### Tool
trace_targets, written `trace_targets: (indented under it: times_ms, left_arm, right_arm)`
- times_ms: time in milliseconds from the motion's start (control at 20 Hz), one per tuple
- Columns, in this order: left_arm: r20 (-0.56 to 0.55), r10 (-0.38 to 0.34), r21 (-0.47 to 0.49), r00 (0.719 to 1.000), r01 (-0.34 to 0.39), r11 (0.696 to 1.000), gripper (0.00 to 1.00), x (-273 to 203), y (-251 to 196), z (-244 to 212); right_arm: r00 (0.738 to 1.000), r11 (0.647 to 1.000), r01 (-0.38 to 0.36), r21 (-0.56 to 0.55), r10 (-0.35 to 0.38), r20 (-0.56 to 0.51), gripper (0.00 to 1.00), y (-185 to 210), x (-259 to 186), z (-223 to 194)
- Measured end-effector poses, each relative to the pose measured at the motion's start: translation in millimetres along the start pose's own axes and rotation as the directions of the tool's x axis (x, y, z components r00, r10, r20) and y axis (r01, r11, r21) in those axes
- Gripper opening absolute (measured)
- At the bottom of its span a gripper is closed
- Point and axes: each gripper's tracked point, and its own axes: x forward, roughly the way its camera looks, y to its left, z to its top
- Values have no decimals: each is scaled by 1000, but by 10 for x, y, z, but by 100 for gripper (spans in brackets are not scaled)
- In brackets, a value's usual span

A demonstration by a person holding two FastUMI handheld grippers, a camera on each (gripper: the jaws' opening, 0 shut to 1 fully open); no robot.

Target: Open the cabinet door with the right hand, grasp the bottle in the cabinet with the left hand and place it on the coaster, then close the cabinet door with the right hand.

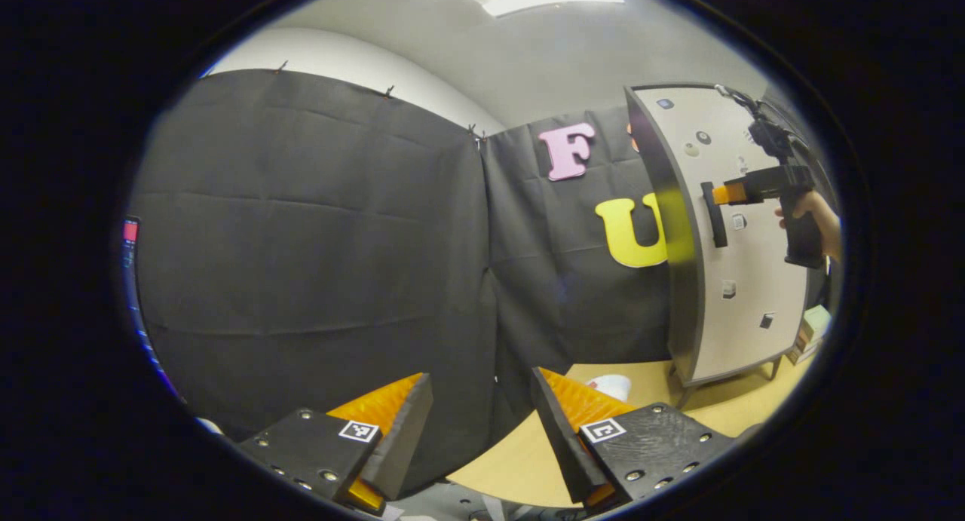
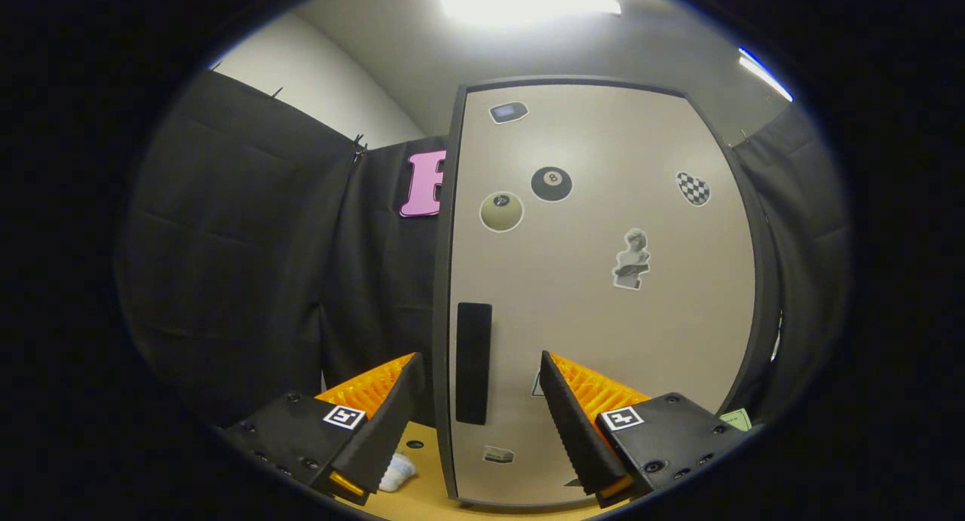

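overall, the cabinet [image 2: 603, 295] stands on a light wooden tabletop [image 1: 528, 453] with its door [image 2: 595, 332] shut, so the bottle of the task is hidden from both cameras. in the right gripper view the right gripper [image 2: 479, 400] faces the door head-on, its two fingers spread wide with nothing between them; the dark vertical handle [image 2: 473, 363] near the door's left edge lies in the gap between the fingers, farther off, and whether either finger touches it cannot be told. stickers dot the door, among them an eight-ball sticker [image 2: 551, 184], a pale ball sticker [image 2: 501, 211], a checkered sticker [image 2: 693, 188] and a bust sticker [image 2: 632, 259]. in the left gripper view the left gripper [image 1: 482, 423] is likewise spread and holds nothing, pointing toward the black cloth wall [image 1: 317, 227], well apart from the cabinet at right. a white object [image 1: 611, 385], too small to identify, sits on the tabletop near the cabinet's foot. that view also shows the right gripper [image 1: 720, 195] close to the handle [image 1: 715, 214], held by a hand [image 1: 818, 223].
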Motion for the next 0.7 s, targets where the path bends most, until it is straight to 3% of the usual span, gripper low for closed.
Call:
trace_targets:
  times_ms: [400,450,550,600,700]
  left_arm:
    - [-16,37,-7,999,-37,999,81,57,380,-104]
    - [-20,40,-8,999,-40,999,81,65,419,-118]
    - [-14,48,-22,999,-49,999,80,46,508,-115]
    - [-19,47,-34,999,-47,998,80,61,532,-142]
    - [-39,36,-42,999,-37,998,80,67,534,-201]
  right_arm:
    - [993,999,53,-12,-54,-107,93,152,492,-262]
    - [990,997,75,-10,-76,-116,78,125,523,-280]
    - [981,992,123,-4,-122,-151,67,59,575,-342]
    - [976,990,142,10,-138,-165,56,31,600,-368]
    - [973,988,142,65,-128,-190,43,32,649,-404]
